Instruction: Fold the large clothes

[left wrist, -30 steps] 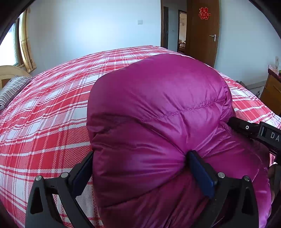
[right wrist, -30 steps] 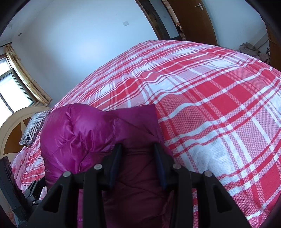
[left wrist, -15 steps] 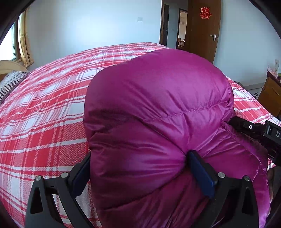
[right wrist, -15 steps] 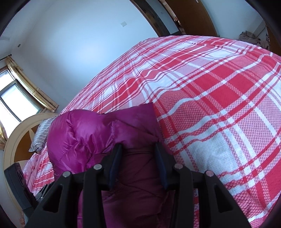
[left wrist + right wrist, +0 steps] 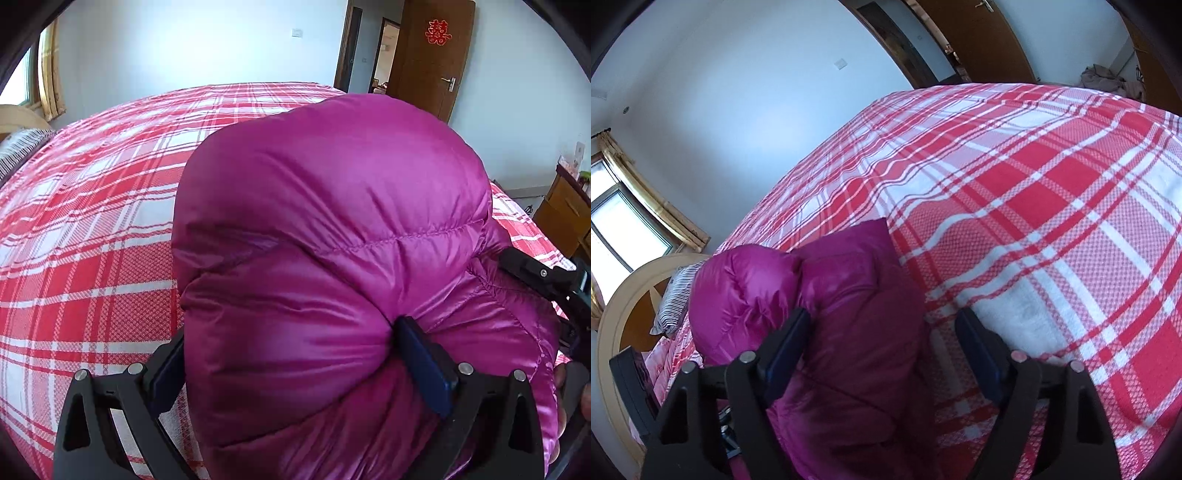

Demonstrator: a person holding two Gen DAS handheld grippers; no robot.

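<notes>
Both grippers sit at the jacket: left gripper clamped around its puffy bulk, right gripper spread apart, jacket lying toward its left finger.

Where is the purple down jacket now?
The purple down jacket lies bunched on the red plaid bedspread, filling the left wrist view between the left tool's fingers; the right tool is open beside it.
</notes>
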